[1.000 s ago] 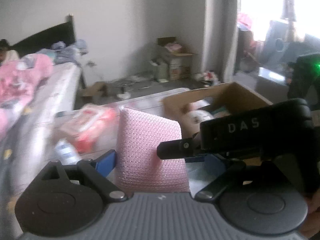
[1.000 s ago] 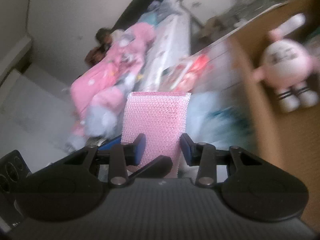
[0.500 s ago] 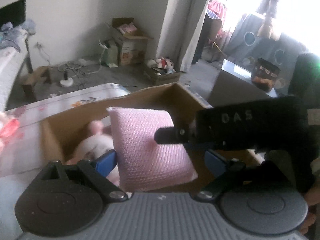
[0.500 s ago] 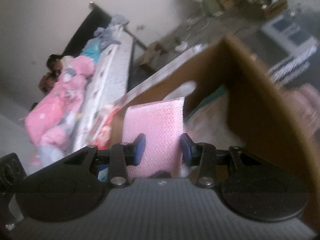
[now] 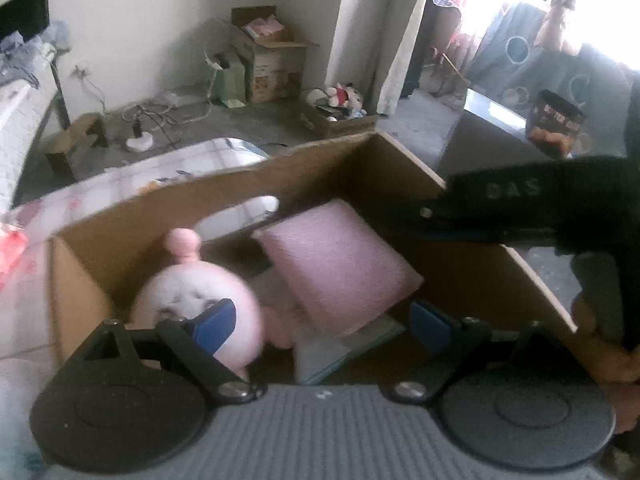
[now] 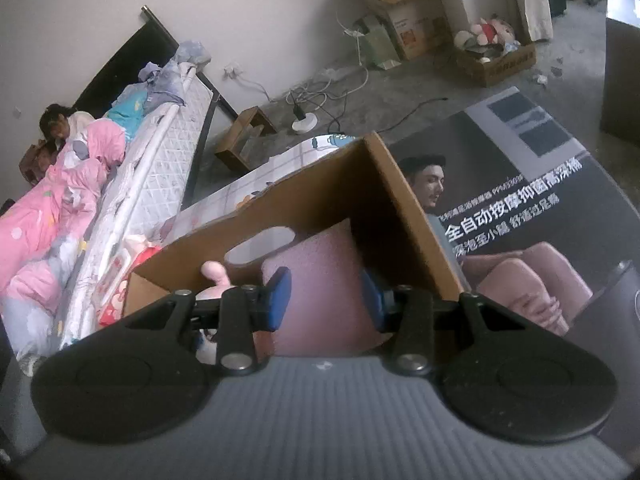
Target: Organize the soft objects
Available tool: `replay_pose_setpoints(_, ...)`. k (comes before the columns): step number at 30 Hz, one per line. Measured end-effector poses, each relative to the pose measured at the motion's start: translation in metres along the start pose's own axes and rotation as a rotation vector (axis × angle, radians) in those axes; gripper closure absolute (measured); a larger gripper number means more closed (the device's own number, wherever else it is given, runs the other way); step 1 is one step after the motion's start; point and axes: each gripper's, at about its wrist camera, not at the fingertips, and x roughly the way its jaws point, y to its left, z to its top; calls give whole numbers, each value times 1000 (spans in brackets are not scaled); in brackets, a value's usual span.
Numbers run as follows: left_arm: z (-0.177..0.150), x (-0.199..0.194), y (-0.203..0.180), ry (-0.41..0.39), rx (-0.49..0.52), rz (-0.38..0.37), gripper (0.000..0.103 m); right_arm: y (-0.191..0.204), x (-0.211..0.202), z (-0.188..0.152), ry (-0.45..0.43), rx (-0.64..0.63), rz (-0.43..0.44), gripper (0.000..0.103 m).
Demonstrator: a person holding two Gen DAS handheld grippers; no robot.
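Right wrist view: right gripper [image 6: 326, 300] fingers are sitting parted around the pink cushion [image 5: 336, 264], leaning it inside the box [image 5: 404, 160] beside the plush [image 5: 200, 300]; left gripper [image 5: 320, 320] is hanging wide open, empty.

We seem to be in a lived-in bedroom: a bed [image 6: 132, 176] with pink bedding [image 6: 60, 200] at left, cardboard boxes [image 6: 404, 16] and cables [image 6: 320, 92] on the far floor.
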Motion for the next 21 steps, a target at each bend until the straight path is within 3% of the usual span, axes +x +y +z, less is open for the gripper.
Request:
replay_pose_setpoints(6, -2, -55, 25, -69, 40, 86, 8, 22, -17, -13, 7, -15, 70, 64)
replay_pose_setpoints(11, -5, -97, 62, -123, -11, 157, 8, 53, 14, -23, 101, -9, 147, 62)
replay_pose_setpoints(17, -11, -114, 95, -120, -72, 190, 8, 88, 72, -22, 154, -17, 120, 44)
replay_pose_setpoints(21, -15, -116, 106, -118, -85, 185, 8, 101, 106, -21, 185, -68, 67, 41)
